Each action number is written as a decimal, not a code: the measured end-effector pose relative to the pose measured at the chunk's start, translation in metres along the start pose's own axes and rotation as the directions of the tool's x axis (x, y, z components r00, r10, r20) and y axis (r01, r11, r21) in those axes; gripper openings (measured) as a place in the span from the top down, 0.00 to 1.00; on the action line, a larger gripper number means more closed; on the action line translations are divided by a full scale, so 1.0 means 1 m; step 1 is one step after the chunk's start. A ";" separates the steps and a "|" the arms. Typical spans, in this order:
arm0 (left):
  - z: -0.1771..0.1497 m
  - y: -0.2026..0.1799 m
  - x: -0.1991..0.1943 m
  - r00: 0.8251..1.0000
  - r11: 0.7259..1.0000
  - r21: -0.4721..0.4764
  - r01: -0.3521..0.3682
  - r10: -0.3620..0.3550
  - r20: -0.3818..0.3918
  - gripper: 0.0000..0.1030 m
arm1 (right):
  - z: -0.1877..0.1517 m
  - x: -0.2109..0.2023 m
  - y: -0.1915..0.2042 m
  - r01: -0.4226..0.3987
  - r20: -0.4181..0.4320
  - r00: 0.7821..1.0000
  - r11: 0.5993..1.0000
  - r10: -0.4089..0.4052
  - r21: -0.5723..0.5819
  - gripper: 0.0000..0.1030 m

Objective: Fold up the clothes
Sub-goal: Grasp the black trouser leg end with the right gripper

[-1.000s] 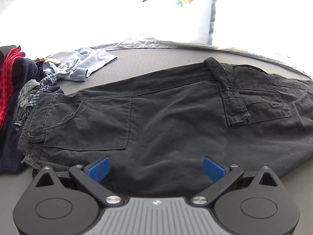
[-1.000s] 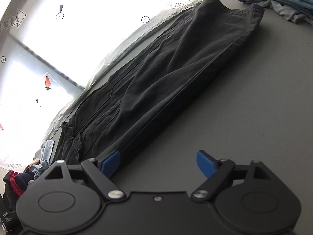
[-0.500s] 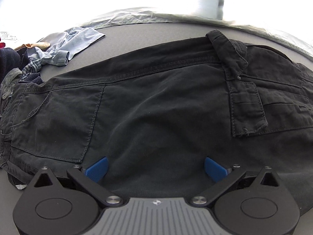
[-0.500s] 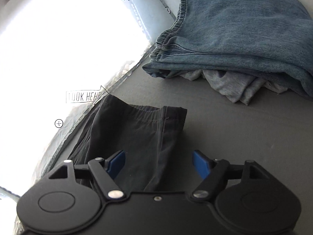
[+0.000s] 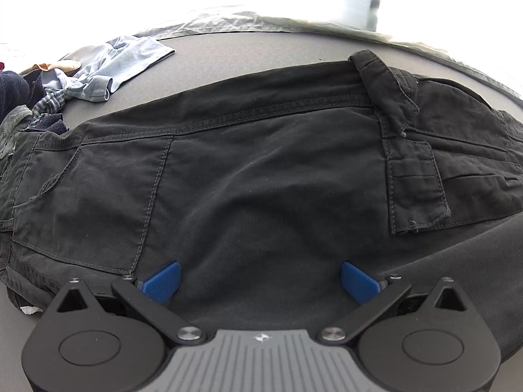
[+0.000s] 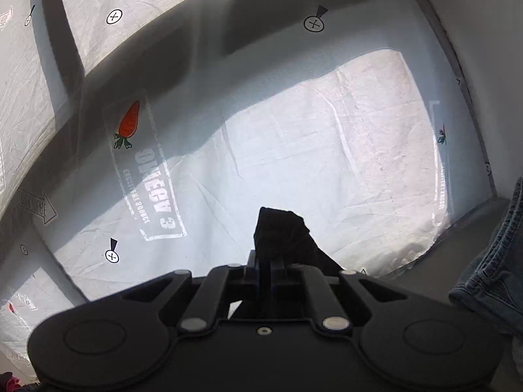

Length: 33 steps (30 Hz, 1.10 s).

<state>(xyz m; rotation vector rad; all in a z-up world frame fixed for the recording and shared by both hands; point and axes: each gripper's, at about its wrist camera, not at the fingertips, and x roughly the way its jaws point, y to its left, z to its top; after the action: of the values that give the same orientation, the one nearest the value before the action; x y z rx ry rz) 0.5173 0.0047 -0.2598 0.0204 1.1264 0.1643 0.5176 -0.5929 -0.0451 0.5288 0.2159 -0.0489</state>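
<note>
black trousers (image 5: 261, 170) | flat on grey table | hem (image 6: 281, 235) lifted

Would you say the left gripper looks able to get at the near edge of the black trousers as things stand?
Probably yes: the left gripper is open right over the black trousers, nothing lies between, and its blue fingers straddle bare cloth. The right gripper is elsewhere, shut on a trouser end.
</note>
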 end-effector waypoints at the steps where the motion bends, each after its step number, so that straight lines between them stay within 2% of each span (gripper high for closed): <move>1: 0.000 -0.001 0.000 1.000 1.000 -0.002 -0.004 0.004 0.001 0.00 | 0.003 -0.003 0.008 -0.022 0.016 1.000 1.000 0.022 -0.023 0.94; 3: -0.001 -0.002 -0.001 1.000 1.000 -0.005 -0.011 0.011 0.010 0.00 | -0.004 -0.004 0.010 0.027 0.029 0.999 0.996 -0.024 -0.085 0.94; 4: -0.003 -0.003 -0.001 1.000 1.000 -0.007 -0.014 0.014 0.015 0.00 | -0.013 -0.004 0.001 0.078 0.020 0.997 0.993 -0.076 -0.083 0.94; 6: -0.005 -0.004 -0.003 0.999 1.000 -0.010 -0.021 0.021 0.027 0.00 | -0.038 0.000 -0.041 0.189 -0.052 0.981 0.981 -0.187 0.034 0.94; 7: -0.005 -0.005 -0.003 0.999 1.000 -0.011 -0.024 0.025 0.031 0.00 | -0.054 0.003 -0.066 0.254 -0.112 0.963 0.963 -0.243 0.091 0.93; 8: -0.006 -0.005 -0.003 0.999 1.000 -0.013 -0.027 0.027 0.035 0.00 | -0.075 0.008 -0.093 0.355 -0.199 0.924 0.927 -0.328 0.123 0.88; 10: -0.006 -0.006 -0.004 0.999 0.999 -0.013 -0.029 0.030 0.037 0.00 | -0.104 0.014 -0.125 0.483 -0.317 0.847 0.868 -0.427 0.119 0.83; 11: -0.006 -0.005 -0.004 0.999 0.999 -0.013 -0.030 0.031 0.037 0.00 | -0.117 0.010 -0.135 0.510 -0.335 0.829 0.851 -0.447 0.126 0.78; 12: -0.006 -0.005 -0.004 0.999 0.999 -0.015 -0.031 0.032 0.037 0.00 | -0.128 0.004 -0.143 0.528 -0.343 0.820 0.837 -0.459 0.143 0.77; 13: -0.006 -0.005 -0.004 0.999 0.999 -0.016 -0.033 0.033 0.037 0.00 | -0.132 -0.008 -0.144 0.514 -0.306 0.841 0.835 -0.446 0.195 0.74; 14: -0.006 -0.005 -0.004 0.999 0.999 -0.017 -0.034 0.035 0.038 0.00 | -0.133 -0.014 -0.145 0.527 -0.294 0.838 0.821 -0.460 0.219 0.63; 15: -0.006 -0.006 -0.004 0.999 0.999 -0.019 -0.036 0.037 0.040 0.00 | -0.134 -0.020 -0.145 0.543 -0.284 0.832 0.805 -0.477 0.238 0.48; 16: -0.007 -0.006 -0.004 0.998 0.999 -0.021 -0.039 0.040 0.043 0.00 | -0.135 -0.025 -0.143 0.567 -0.281 0.817 0.789 -0.503 0.237 0.47; 17: -0.007 -0.006 -0.004 0.998 0.999 -0.023 -0.041 0.042 0.047 0.00 | -0.138 -0.031 -0.142 0.563 -0.279 0.821 0.787 -0.497 0.254 0.47; 20: -0.008 -0.006 -0.005 0.998 0.999 -0.024 -0.044 0.045 0.054 0.00 | -0.147 -0.035 -0.154 0.505 -0.295 0.860 0.776 -0.416 0.377 0.47; 23: -0.009 -0.006 -0.005 0.998 0.999 -0.025 -0.040 0.042 0.055 0.00 | -0.158 -0.035 -0.160 0.465 -0.294 0.883 0.762 -0.365 0.451 0.46; 29: -0.011 -0.006 -0.005 0.997 0.999 -0.026 -0.041 0.042 0.068 0.00 | -0.167 -0.035 -0.172 0.360 -0.210 0.932 0.694 -0.295 0.623 0.43; 31: -0.011 -0.006 -0.005 0.997 0.999 -0.027 -0.041 0.042 0.071 0.00 | -0.171 -0.032 -0.180 0.296 -0.186 0.955 0.666 -0.232 0.685 0.48; 32: -0.011 -0.006 -0.005 0.997 0.999 -0.027 -0.041 0.042 0.071 0.00 | -0.174 -0.028 -0.185 0.264 -0.183 0.964 0.646 -0.191 0.717 0.54; 33: -0.011 -0.006 -0.005 0.997 0.999 -0.027 -0.040 0.042 0.069 0.00 | -0.176 -0.025 -0.186 0.266 -0.198 0.964 0.640 -0.177 0.721 0.61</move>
<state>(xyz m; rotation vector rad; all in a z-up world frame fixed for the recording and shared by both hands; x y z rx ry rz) 0.5058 -0.0031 -0.2607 0.0266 1.0544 0.2132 0.4402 -0.6652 -0.2797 1.3398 0.3723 -0.3676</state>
